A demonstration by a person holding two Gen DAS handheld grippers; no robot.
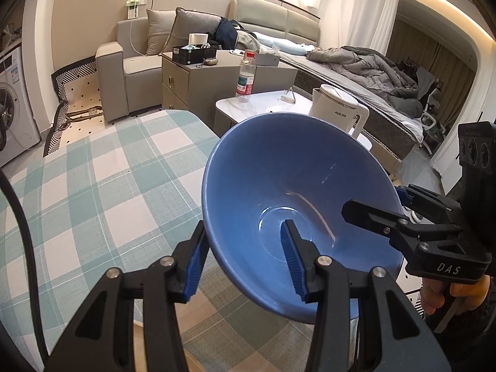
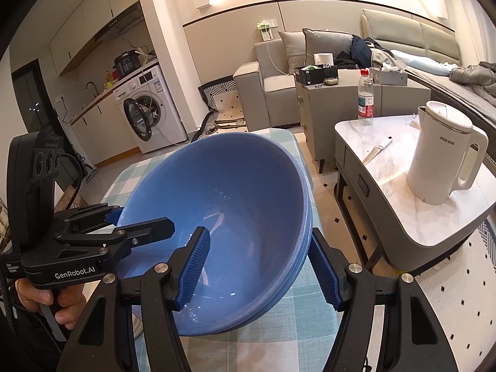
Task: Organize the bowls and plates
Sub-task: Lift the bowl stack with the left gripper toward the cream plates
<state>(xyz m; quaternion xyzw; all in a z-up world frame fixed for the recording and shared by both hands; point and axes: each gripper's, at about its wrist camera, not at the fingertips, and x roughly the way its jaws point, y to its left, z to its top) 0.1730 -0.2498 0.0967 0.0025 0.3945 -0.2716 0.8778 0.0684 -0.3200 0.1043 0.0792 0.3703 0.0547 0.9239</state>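
"AUX" stood on the white kettle (image 2: 446,161); "DAS" marked the right gripper (image 1: 372,204) body; "GenRobot.AI" marked the left gripper (image 2: 142,220) body.

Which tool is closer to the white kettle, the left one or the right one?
The right tool. It grips the blue bowl on the side facing the white kettle. The left tool grips the bowl's opposite rim, so the bowl lies between it and the kettle.

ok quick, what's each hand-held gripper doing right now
Left hand-held gripper: closed on the near rim of the blue bowl.
Right hand-held gripper: closed on the same bowl's opposite rim; it looks like two nested bowls.
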